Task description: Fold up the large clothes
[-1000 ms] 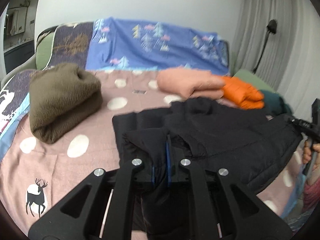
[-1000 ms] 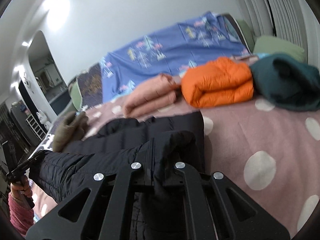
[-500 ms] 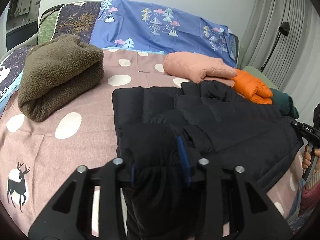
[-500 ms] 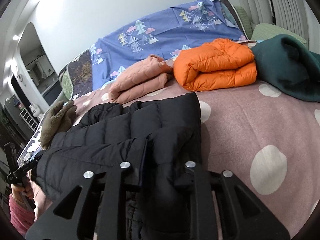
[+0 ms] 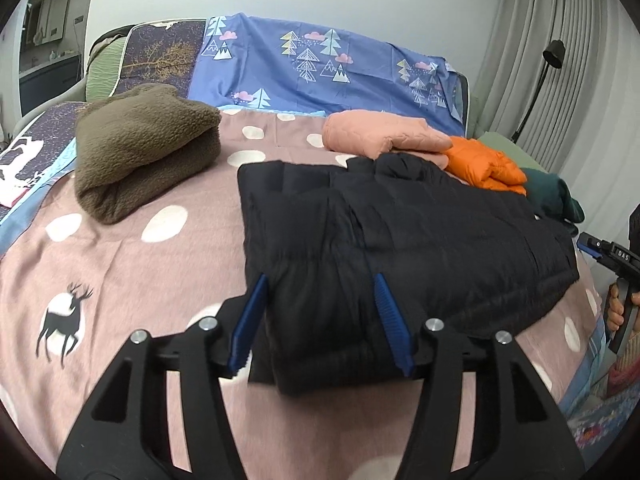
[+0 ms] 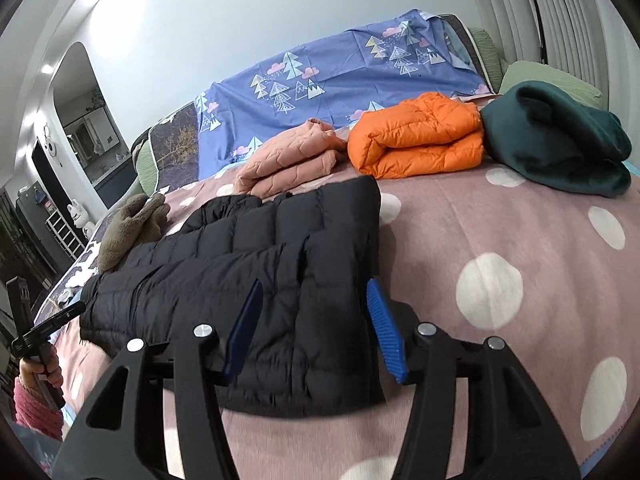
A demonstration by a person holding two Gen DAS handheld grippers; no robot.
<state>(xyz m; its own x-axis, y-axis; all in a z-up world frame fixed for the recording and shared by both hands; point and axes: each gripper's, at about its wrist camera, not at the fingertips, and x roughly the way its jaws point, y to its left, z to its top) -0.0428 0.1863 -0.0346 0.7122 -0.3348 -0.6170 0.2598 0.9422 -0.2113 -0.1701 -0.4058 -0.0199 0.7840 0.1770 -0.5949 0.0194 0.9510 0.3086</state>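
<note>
Opening both jaws, left gripper (image 5: 318, 320) and right gripper (image 6: 316, 326) each straddle a near corner of the folded black jacket (image 5: 400, 232), pads clear, long axis running between them.

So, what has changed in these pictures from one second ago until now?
Both grippers let go of the black puffer jacket: the left gripper and right gripper were shut on its near edge; now their jaws are opening, with the fabric loose between them. The jacket lies flatter on the bed. The other folded clothes stayed as they were.
</note>
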